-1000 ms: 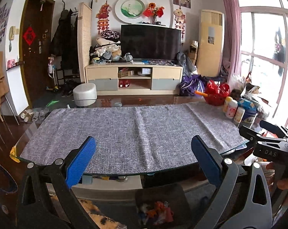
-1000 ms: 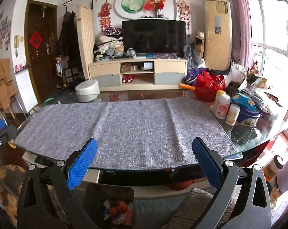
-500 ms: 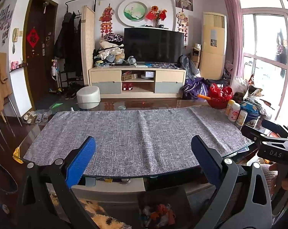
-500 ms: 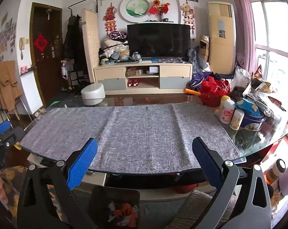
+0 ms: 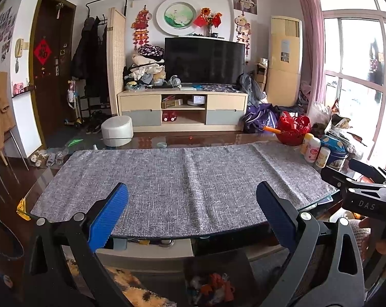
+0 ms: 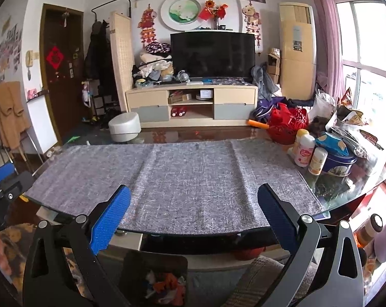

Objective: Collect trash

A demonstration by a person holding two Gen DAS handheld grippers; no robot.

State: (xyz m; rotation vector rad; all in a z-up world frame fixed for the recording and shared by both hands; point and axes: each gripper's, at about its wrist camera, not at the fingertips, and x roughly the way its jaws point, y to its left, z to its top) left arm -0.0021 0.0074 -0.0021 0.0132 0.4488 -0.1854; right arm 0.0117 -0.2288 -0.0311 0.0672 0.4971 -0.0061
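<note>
Fingers of my left gripper [image 5: 191,207] and right gripper [image 6: 193,208] spread empty, now raised behind the grey woven cloth [image 5: 182,176]; below its near edge, a dark bin of colourful trash [image 6: 164,285] looks filled.

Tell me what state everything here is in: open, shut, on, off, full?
Left gripper: open, holding nothing.
Right gripper: open, holding nothing.
Cloth: spread flat on the table, bare.
TV: off, screen dark.
Door: shut.
Bin: below the table edge, coloured scraps inside.
Red basket: upright on the table.
</note>
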